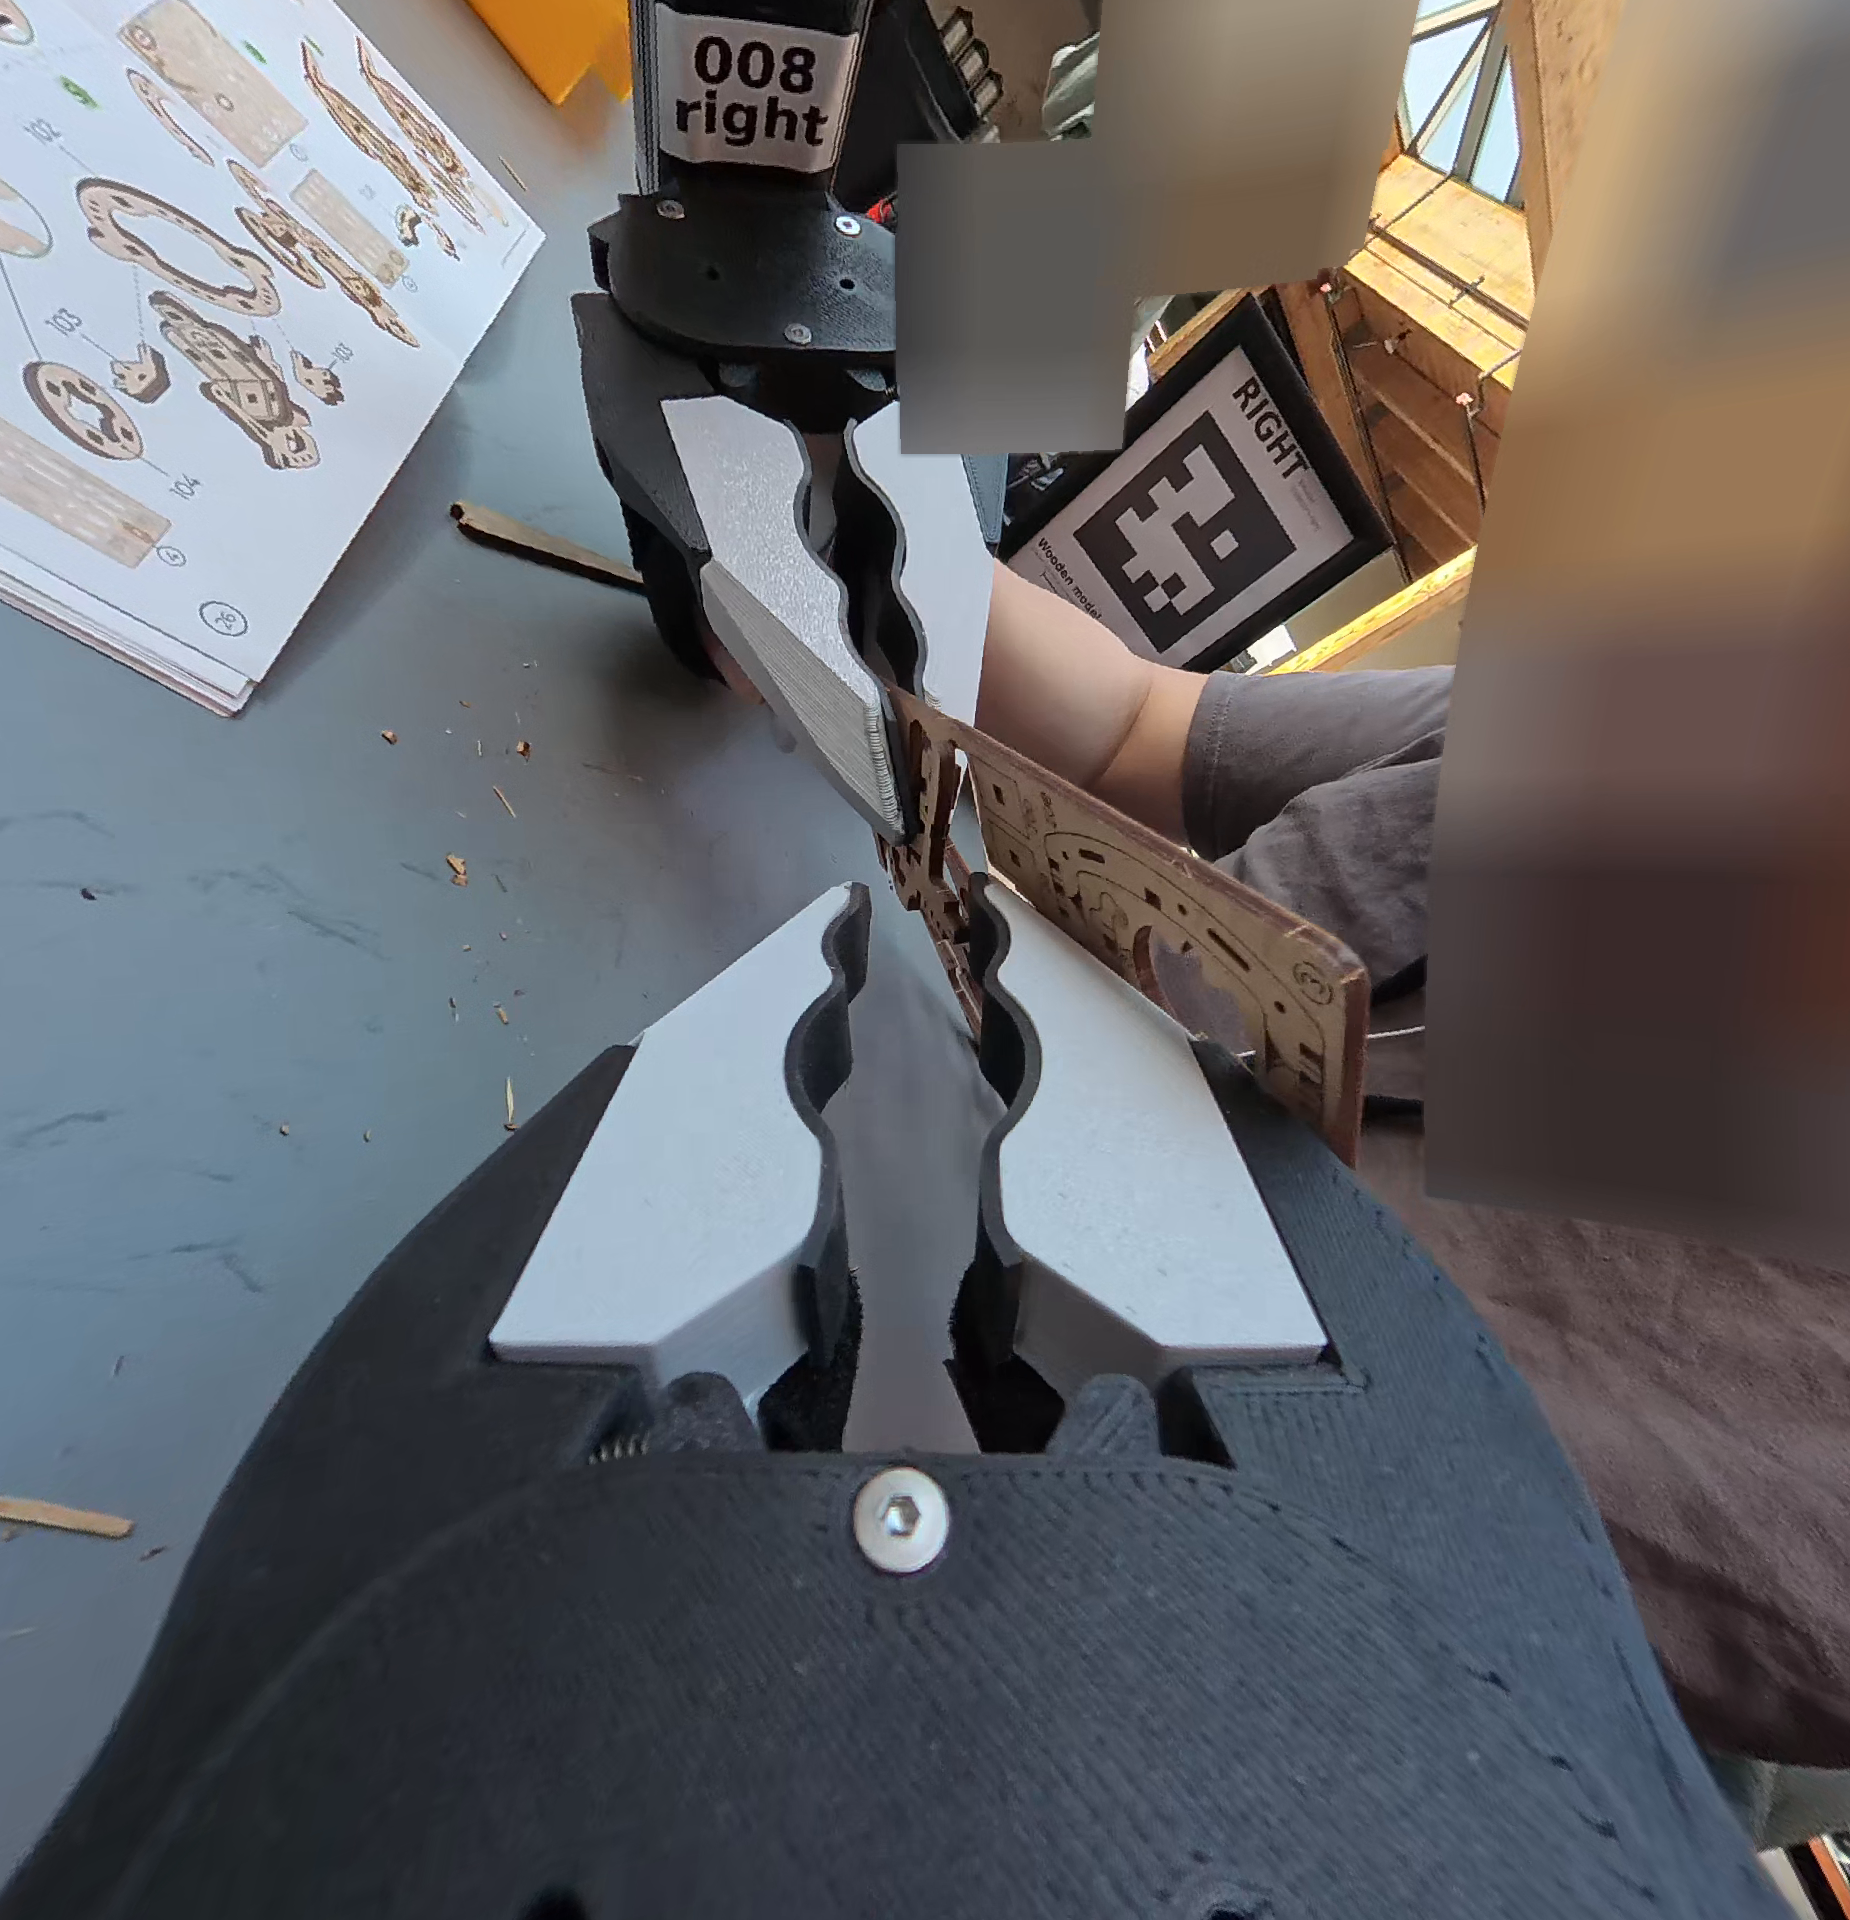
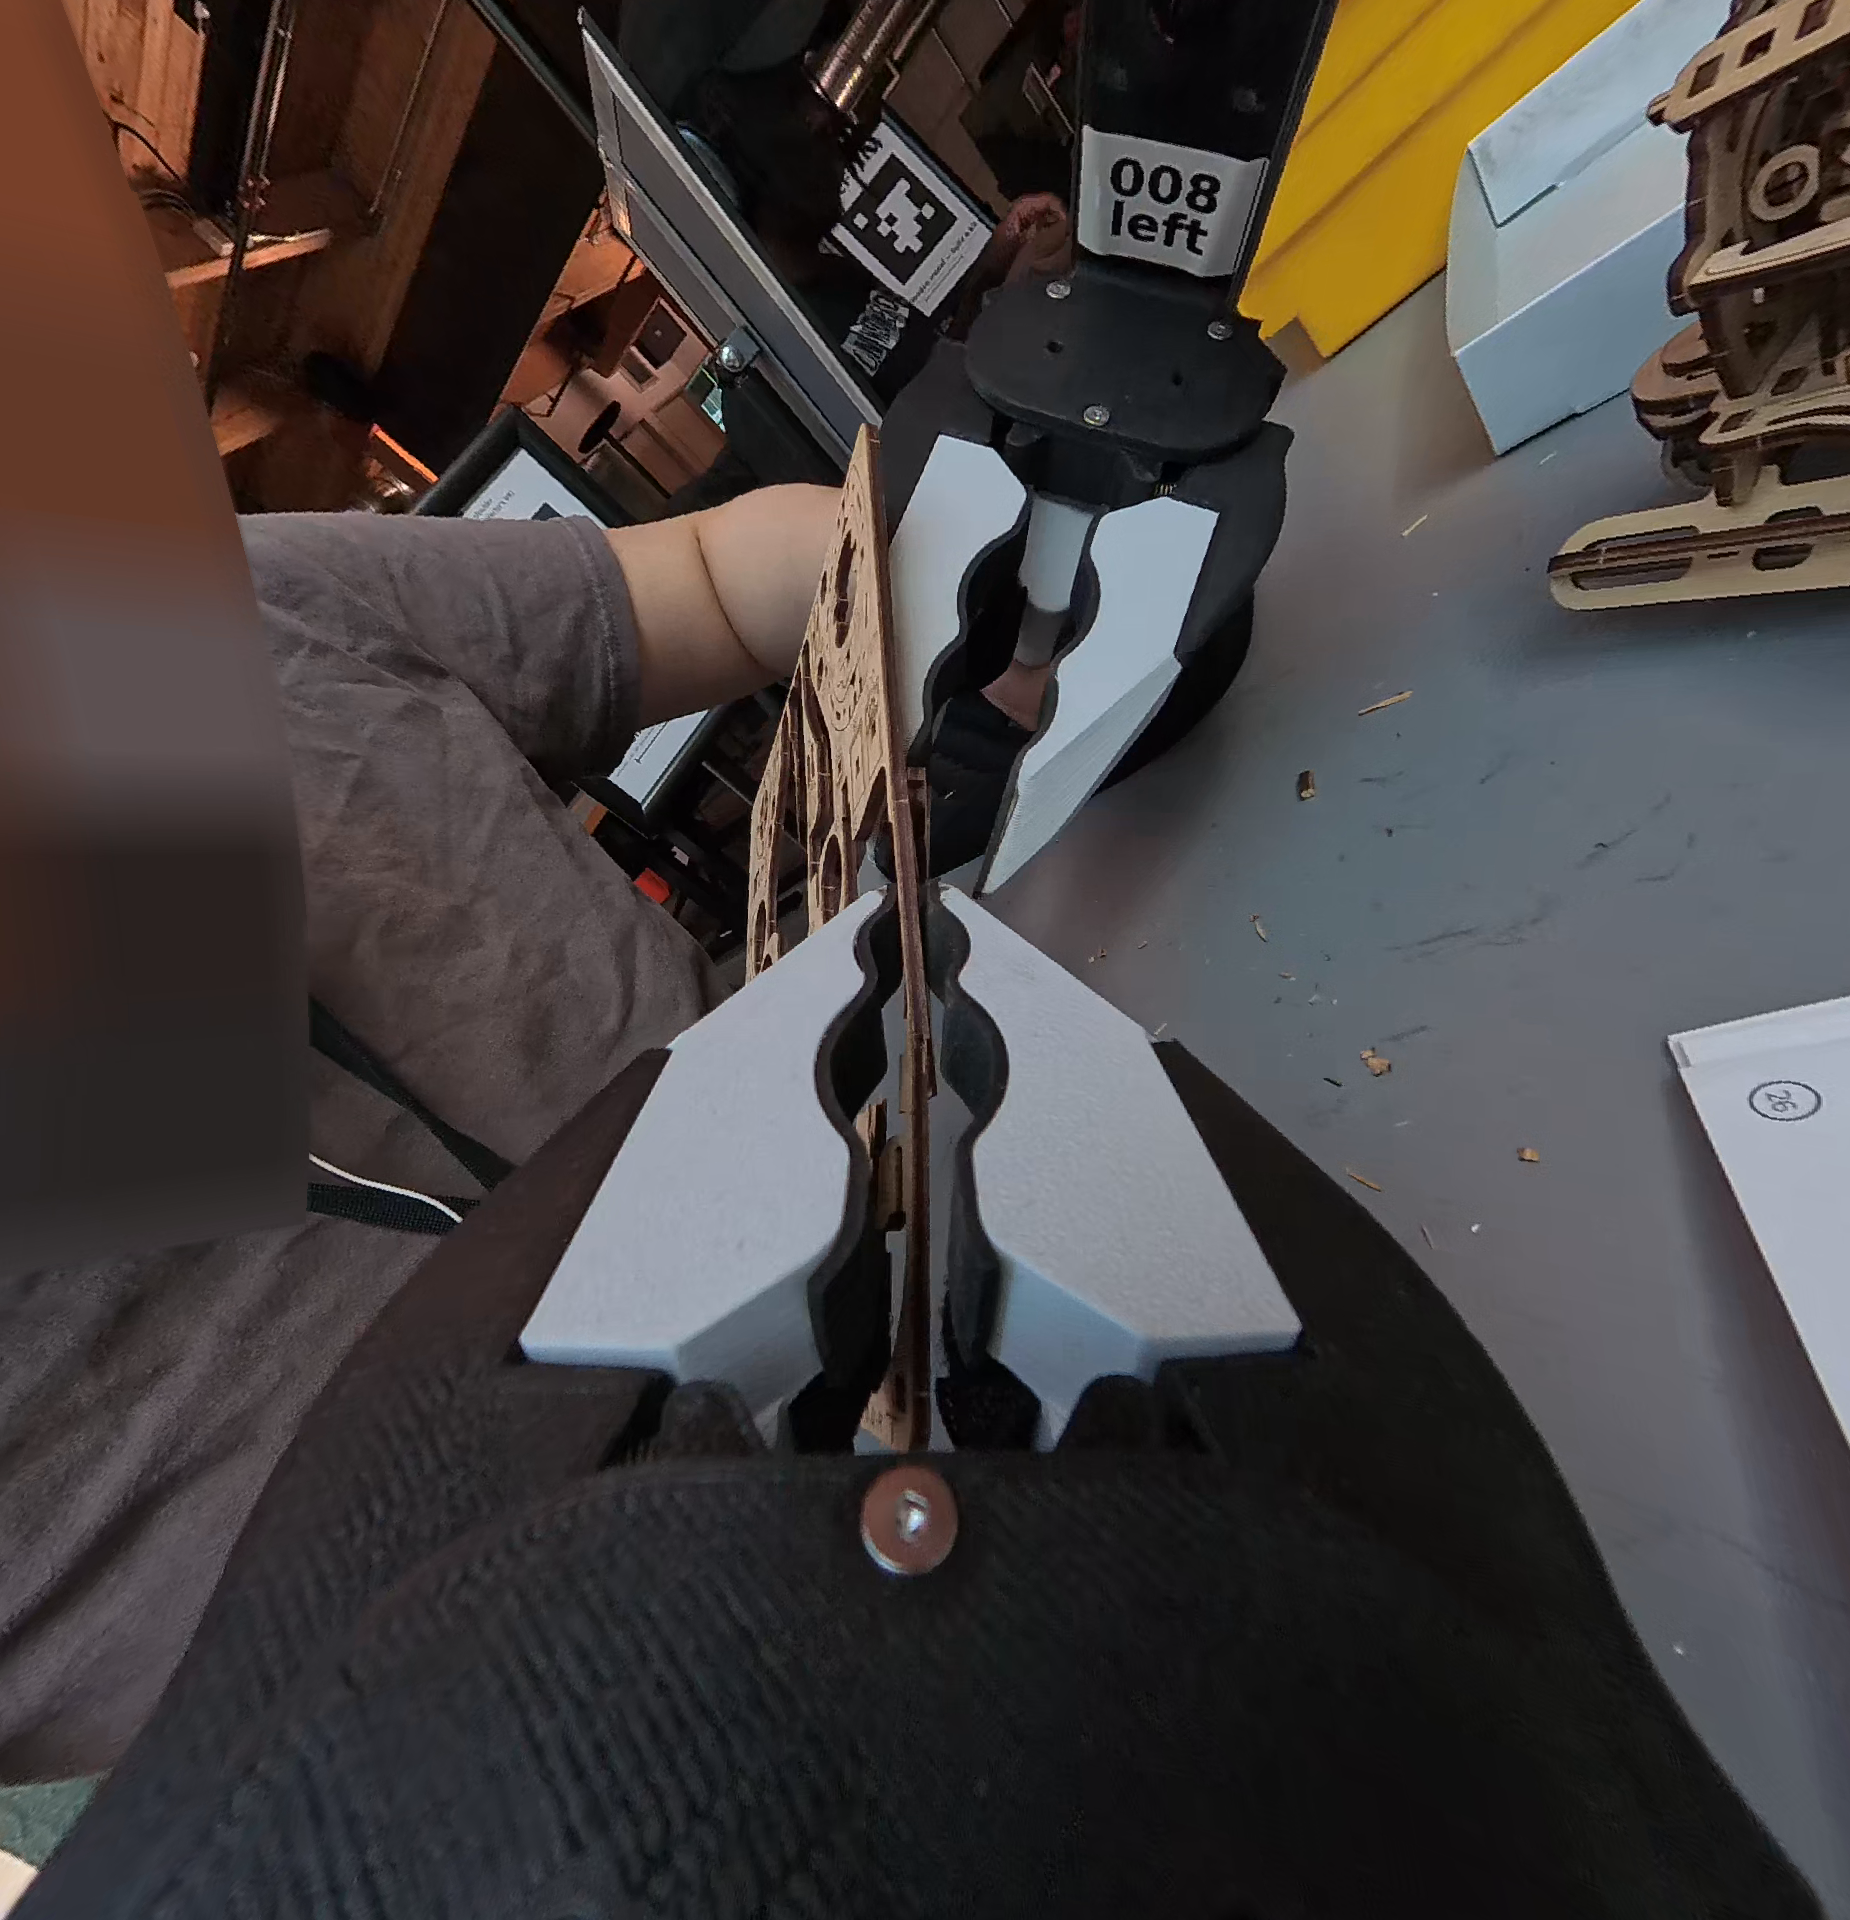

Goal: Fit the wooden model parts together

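A thin laser-cut wooden sheet (image 1: pixel 1160 914) with punched-out parts is held up on edge above the grey table (image 1: pixel 277 987). My right gripper (image 2: pixel 913 899) is shut on the wooden sheet (image 2: pixel 859 644), which runs edge-on between its fingers. It also shows in the left wrist view (image 1: pixel 910 790), gripping the sheet's near end from above. My left gripper (image 1: pixel 921 904) is open and empty, its tips just short of the sheet's cut-out edge. In the right wrist view the left gripper (image 2: pixel 952 821) sits right beside the sheet.
An open instruction booklet (image 1: pixel 173 312) lies at the left, also seen in the right wrist view (image 2: pixel 1794 1195). A built wooden model (image 2: pixel 1773 312), a white box (image 2: pixel 1555 291) and a yellow object (image 2: pixel 1420 156) stand at the back. Wood splinters (image 1: pixel 453 868) litter the table. A person's arm (image 1: pixel 1066 675) is behind the sheet. My left and right fingertips are right by each other. From either gripper's tips it is about 15 centimeters to the built wooden model (image 2: pixel 1773 312).
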A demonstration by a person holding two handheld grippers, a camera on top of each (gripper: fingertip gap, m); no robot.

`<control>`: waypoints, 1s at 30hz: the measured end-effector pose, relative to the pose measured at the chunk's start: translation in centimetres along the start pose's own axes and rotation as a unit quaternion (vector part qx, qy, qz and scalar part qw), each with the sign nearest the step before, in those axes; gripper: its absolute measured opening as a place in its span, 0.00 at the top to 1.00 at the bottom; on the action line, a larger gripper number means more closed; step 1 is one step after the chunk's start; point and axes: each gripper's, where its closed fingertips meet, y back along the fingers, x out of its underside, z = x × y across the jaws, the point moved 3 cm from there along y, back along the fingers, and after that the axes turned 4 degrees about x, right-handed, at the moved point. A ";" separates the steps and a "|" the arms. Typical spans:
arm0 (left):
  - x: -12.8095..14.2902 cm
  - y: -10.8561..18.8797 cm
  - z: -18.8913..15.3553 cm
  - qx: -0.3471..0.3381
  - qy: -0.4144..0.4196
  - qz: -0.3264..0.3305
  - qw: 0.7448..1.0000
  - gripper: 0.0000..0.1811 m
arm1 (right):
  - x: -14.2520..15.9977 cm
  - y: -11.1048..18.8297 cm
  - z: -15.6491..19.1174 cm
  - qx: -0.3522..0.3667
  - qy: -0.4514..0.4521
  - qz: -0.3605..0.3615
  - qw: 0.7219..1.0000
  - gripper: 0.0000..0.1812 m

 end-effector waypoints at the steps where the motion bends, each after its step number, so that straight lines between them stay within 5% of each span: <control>1: -0.1 0.0 -0.1 0.000 -0.002 -0.002 1.000 0.91 | -0.1 0.0 0.1 -0.002 0.000 -0.005 1.000 1.00; 12: 0.3 -0.4 0.3 -0.038 -0.045 0.035 0.998 1.00 | 0.3 -0.2 -0.5 -0.008 -0.047 0.006 0.999 0.99; 19: 0.3 -0.5 0.2 -0.048 -0.085 0.048 0.994 0.99 | 0.3 -0.3 -0.5 -0.020 -0.078 0.007 0.997 0.99; 30: -0.4 -0.1 0.4 -0.023 -0.022 -0.011 0.999 0.91 | -0.8 -0.1 -0.3 0.001 -0.032 -0.032 0.999 1.00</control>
